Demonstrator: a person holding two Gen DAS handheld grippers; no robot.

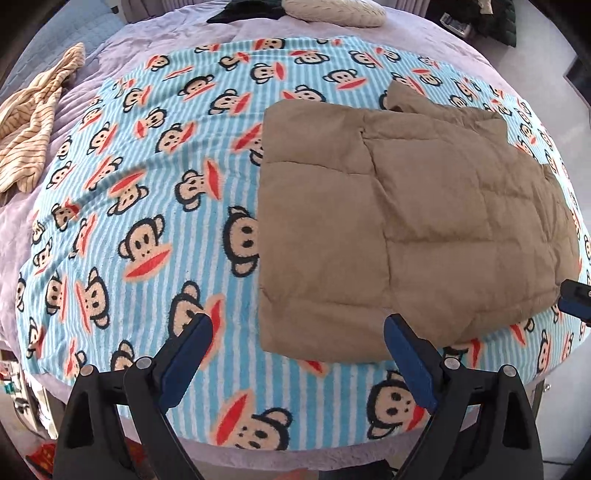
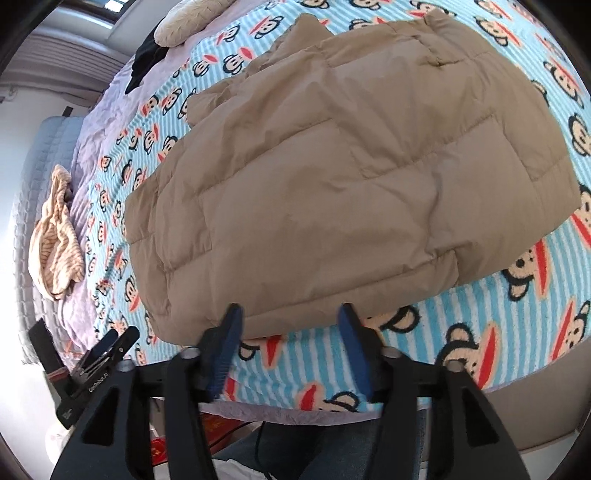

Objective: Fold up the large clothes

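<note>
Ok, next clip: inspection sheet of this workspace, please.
Surface: bed with monkey blanket over lilac cover.
Job's things: tan jacket, folded, lying flat near the blanket's front edge.
Clutter: striped garment, cream pillow, black garment.
Grippers: left gripper open, empty; right gripper open, empty, at the jacket's hem.
Cables: thin dark cable below the bed edge.
Surroundings: window, dark coat.

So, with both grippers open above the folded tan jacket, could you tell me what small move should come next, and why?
Probably lift both away and turn to the striped garment. The tan puffer jacket already lies folded in a compact rectangle, and the left gripper and right gripper hold nothing.
</note>
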